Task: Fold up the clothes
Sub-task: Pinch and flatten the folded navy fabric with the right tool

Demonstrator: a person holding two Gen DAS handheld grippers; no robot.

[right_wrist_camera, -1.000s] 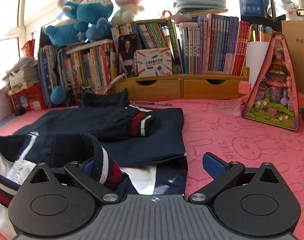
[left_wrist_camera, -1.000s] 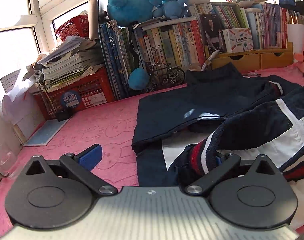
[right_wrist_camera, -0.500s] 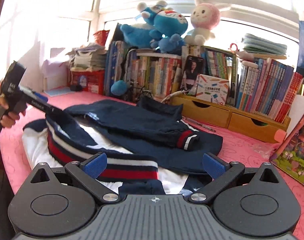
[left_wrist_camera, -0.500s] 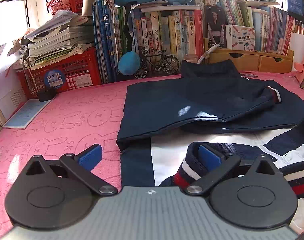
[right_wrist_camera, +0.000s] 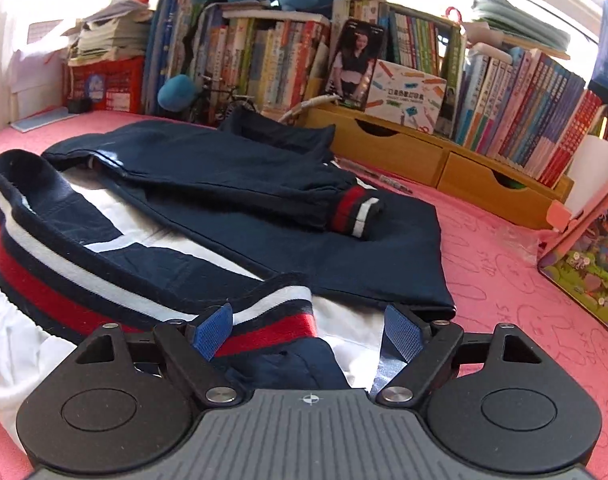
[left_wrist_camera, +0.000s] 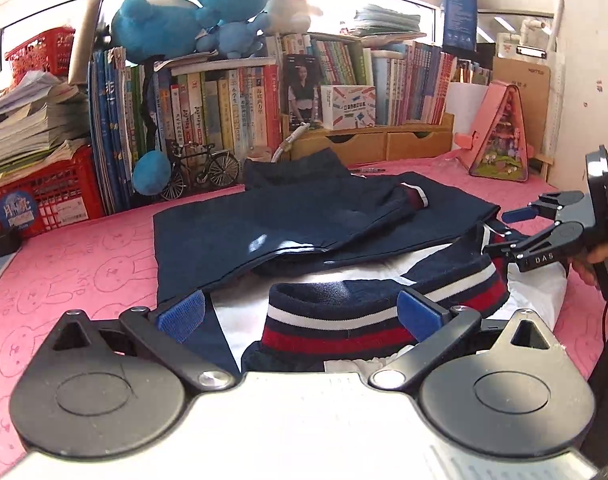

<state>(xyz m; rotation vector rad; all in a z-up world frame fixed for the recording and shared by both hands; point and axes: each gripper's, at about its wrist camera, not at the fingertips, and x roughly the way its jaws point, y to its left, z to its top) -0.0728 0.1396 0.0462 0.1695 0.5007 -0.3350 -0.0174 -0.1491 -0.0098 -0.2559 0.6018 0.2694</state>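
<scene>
Left wrist view: my left tool (left_wrist_camera: 300,312) stands open over the striped waistband (left_wrist_camera: 336,324) of the navy jacket (left_wrist_camera: 264,224), spread on the pink worktop (left_wrist_camera: 84,256). Right wrist view: my right tool (right_wrist_camera: 308,330) is closing, the waistband between its pads (right_wrist_camera: 210,330) but not yet pinched.

Ribbed knit hem (right_wrist_camera: 104,280); fuzzy pink mat (right_wrist_camera: 504,288); wooden drawers (right_wrist_camera: 444,164).
</scene>
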